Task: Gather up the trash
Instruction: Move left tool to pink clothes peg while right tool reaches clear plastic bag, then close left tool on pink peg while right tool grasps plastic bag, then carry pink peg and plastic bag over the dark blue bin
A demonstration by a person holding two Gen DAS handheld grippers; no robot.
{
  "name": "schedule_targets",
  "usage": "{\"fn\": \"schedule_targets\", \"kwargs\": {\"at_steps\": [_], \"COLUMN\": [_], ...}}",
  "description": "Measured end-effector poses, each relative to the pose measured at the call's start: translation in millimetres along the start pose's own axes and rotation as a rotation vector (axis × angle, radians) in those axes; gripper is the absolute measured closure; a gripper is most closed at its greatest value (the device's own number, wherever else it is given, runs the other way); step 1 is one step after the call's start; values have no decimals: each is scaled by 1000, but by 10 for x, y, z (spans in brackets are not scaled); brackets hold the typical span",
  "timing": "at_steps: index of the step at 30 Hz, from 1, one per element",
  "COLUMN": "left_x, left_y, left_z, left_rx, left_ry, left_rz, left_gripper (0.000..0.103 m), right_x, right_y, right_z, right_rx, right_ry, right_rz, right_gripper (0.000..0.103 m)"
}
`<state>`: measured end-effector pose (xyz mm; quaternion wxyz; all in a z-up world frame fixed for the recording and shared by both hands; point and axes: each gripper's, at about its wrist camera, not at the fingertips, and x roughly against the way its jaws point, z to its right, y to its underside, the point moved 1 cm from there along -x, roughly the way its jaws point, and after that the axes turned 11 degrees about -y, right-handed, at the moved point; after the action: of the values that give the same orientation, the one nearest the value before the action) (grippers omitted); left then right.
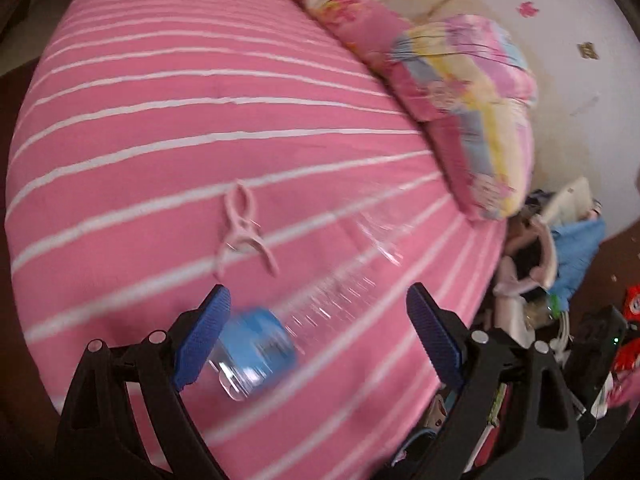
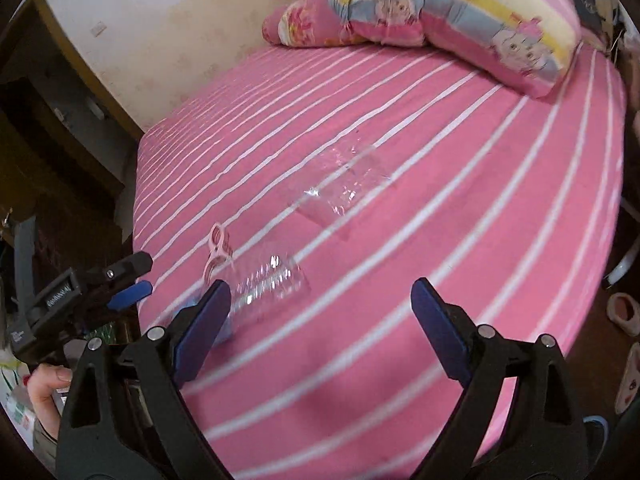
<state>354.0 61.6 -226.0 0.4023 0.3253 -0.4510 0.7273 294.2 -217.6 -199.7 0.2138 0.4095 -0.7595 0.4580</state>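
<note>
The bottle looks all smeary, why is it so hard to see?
Left wrist view: the clear bottle and its blue label are streaked by motion blur, while the open gripper jaws stay sharp. Right wrist view: the bottle is milder blurred, with small glints; the fisheye bends the bed's white stripes.

both wrist views near, sharing bed (image 1: 160,140)

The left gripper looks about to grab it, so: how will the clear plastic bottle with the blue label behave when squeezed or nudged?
The clear plastic bottle with the blue label looks empty, so probably light. Its thin ribbed wall may crumple and slip between the open left gripper pads. Lying on its side on the soft pink striped bedsheet, it could roll if nudged.
</note>
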Motion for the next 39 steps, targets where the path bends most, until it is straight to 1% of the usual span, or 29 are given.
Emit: {"fn": "schedule_targets", "kwargs": {"at_steps": [2, 5, 7, 9, 11, 12, 15, 16, 17, 19, 20, 21, 22, 23, 24, 25, 26, 27, 28, 30, 35, 39], "left_x": [-217, -530, -741, -899, -1061, -1121, -1197, -1197, -1213, -1240, -1240, -1240, -1240, -1237, -1227, -1217, -1203, -1188, -1166, -1136, -967, -729], "left_y": [-172, -369, -471, -509, -506, -501, -507, -514, -520, -522, -521, -518, -511, -508, -501, -496, -489, -484, -484, -488, -451, -430], "left_z": [-105, -170, -130, -99, -79, -96, -81, -57, -44, -41, -42, -34, -33, -36, -52, -69, -74, -74, -82, -64, -7, -25], "left_rx": [9, -7, -18, -25, -40, -40, -59, -76, -88, -117, -131, -143, -159, -177, -179, -182, -189, -190, -183, -166, -99, -19], "left_ry": [-20, -43, -53, -64, -66, -66, -74, -85, -100, -118, -132, -148, -166, -190, -189, -185, -184, -183, -177, -159, -67, 20], "left_rz": [-38, -94, -149, -190, -230, -242, -239, -233, -228, -226, -221, -218, -214, -207, -204, -201, -195, -188, -178, -164, -112, -52], "left_gripper": [16, 17, 18, 19, 24, 24, 25, 28, 34, 39, 46, 50, 59, 67, 67, 69, 71, 72, 75, 75, 75, 75], "right_x": [-224, -479, -667, -810, -935, -1012, -1220, -1298, -1356, -1490, -1540, -1606, -1654, -1698, -1718, -1713, -1704, -1704, -1701, -1645, -1325, -941], "right_y": [-120, -284, -393, -482, -555, -600, -701, -727, -744, -767, -777, -786, -783, -797, -779, -772, -768, -767, -761, -767, -799, -767], "right_z": [61, 176, 244, 296, 353, 379, 450, 484, 512, 575, 595, 610, 626, 634, 630, 624, 625, 642, 662, 648, 492, 350], "right_rx": [-40, -83, -109, -127, -133, -139, -152, -162, -172, -199, -205, -208, -207, -204, -193, -179, -173, -177, -183, -169, -100, -79], "right_ry": [-13, -22, -29, -30, -24, -23, -19, -17, -16, -29, -31, -29, -29, -27, -16, -4, -9, -32, -40, -38, -53, -91], "right_rz": [-14, -35, -48, -57, -69, -73, -87, -96, -103, -113, -117, -122, -127, -129, -133, -130, -127, -134, -130, -115, -69, -36], "right_gripper": [12, 12, 12, 12, 12, 12, 12, 12, 12, 12, 12, 15, 19, 31, 45, 54, 81, 84, 85, 86, 86, 86]}}
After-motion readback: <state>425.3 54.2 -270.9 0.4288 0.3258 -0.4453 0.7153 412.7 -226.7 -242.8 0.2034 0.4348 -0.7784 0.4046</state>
